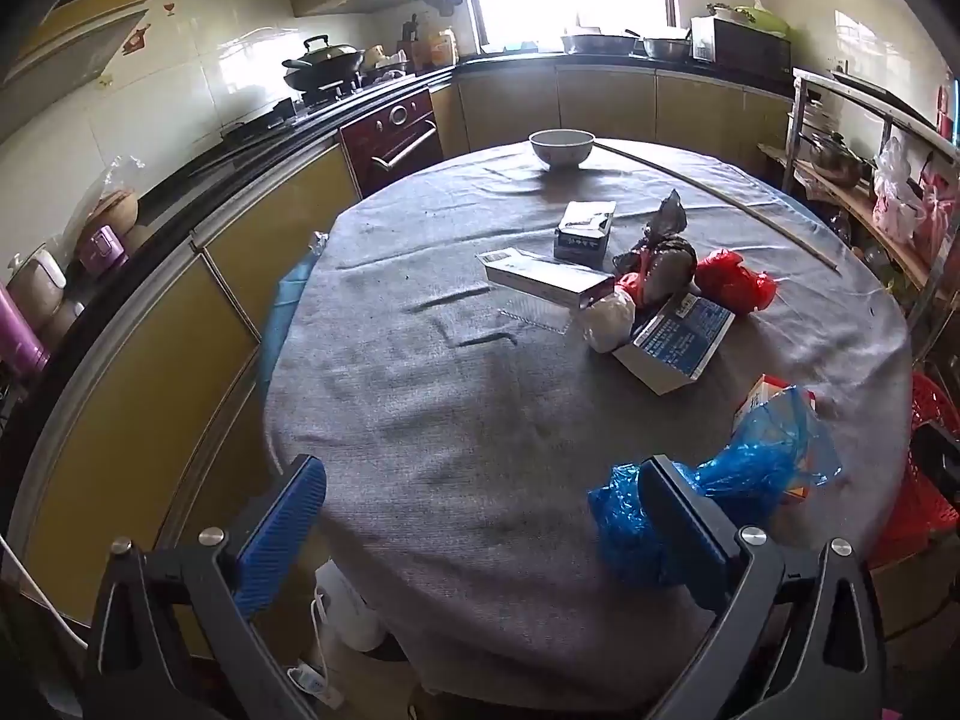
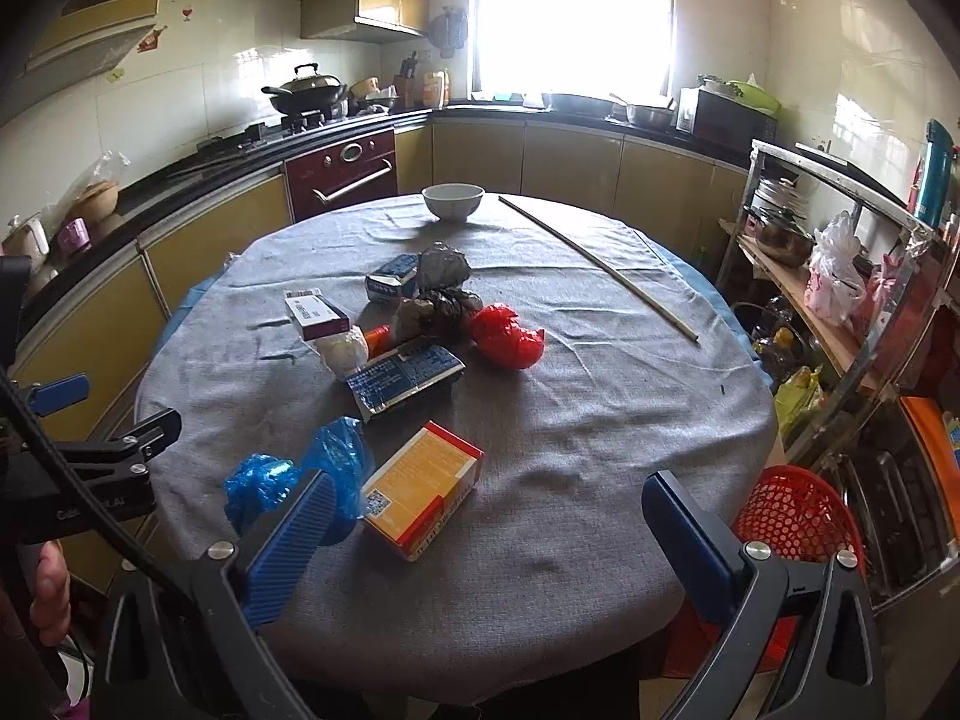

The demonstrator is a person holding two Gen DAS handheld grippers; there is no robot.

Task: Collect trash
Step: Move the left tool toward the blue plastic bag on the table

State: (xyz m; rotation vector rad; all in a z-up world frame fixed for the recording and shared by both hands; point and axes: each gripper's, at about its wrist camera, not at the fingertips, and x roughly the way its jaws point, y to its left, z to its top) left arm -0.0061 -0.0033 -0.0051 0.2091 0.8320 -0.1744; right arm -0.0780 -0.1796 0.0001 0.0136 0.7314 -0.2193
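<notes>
Hovering at the near edge of the round table draped in grey cloth [image 2: 600, 420], both grippers stand with jaws spread wide and nothing between them. The left gripper [image 1: 480, 516] has its right blue pad just beside the crumpled blue plastic bag [image 1: 738, 480], so that piece looks like the first pick; the right gripper [image 2: 486, 534] frames the orange-and-white cardboard box [image 2: 423, 489] lying next to the same bag. A good grab would likely mean sliding the left jaws sideways until the bag sits squarely between the pads, then closing on its bulk instead of a loose fold, since thin film can slip out. Farther in, the heap of cartons, a red plastic bag [image 2: 507, 336] and a dark foil wrapper [image 2: 444, 267] waits mid-table. The red mesh basket [image 2: 792, 516] below the table's right edge seems the likely bin, though I cannot be sure.
</notes>
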